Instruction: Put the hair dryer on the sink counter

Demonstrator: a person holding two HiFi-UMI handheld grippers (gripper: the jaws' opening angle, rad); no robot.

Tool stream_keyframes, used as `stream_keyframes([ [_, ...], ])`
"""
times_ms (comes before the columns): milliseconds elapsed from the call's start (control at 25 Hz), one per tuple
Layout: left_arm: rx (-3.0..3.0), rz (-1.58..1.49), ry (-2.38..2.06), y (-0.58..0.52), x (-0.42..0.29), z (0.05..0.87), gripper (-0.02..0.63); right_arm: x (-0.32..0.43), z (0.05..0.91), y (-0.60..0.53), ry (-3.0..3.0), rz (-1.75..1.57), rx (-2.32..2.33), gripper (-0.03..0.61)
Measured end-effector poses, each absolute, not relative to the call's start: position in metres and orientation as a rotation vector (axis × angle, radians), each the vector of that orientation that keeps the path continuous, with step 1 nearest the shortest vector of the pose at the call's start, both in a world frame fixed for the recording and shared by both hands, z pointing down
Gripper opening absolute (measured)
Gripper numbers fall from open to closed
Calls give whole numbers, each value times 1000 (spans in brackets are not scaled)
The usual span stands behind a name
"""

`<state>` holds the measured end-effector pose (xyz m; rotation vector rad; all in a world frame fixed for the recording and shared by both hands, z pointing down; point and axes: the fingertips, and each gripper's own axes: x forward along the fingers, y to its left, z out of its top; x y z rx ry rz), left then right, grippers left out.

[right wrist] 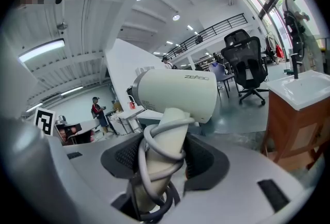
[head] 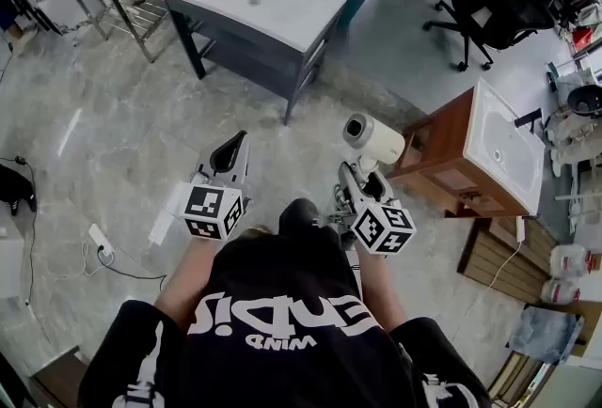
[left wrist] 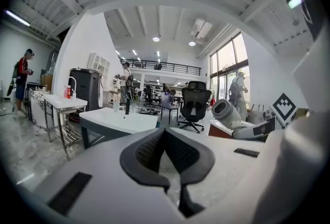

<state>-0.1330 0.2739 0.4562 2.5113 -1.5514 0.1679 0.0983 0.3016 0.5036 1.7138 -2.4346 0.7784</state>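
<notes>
1. Black T-shirt (head: pixel 282 321) on the person fills the foreground. Its white print is upside down, and one small word seems to read "WIND".
2. Right gripper (head: pixel 362 182) clamps the cord-wrapped handle of the white hair dryer (head: pixel 373 141), carried above the floor. The barrel lettering starts "ZE".
3. Left gripper (head: pixel 230 157) is closed and empty.
4. This looks like the carrying step. Next comes reaching the sink counter (head: pixel 310 7) ahead, still well apart, and lowering the dryer beside the basin.

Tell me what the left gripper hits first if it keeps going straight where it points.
Most likely the dark sink cabinet ahead of the left gripper; only floor lies between, though depth is unclear.
</notes>
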Motion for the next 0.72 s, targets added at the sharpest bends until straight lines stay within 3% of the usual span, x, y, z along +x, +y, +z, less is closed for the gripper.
stream_keyframes([
  [720,2540,196,-1498,140,-136,476,9,93,519,173,-2407,817,1781,242],
])
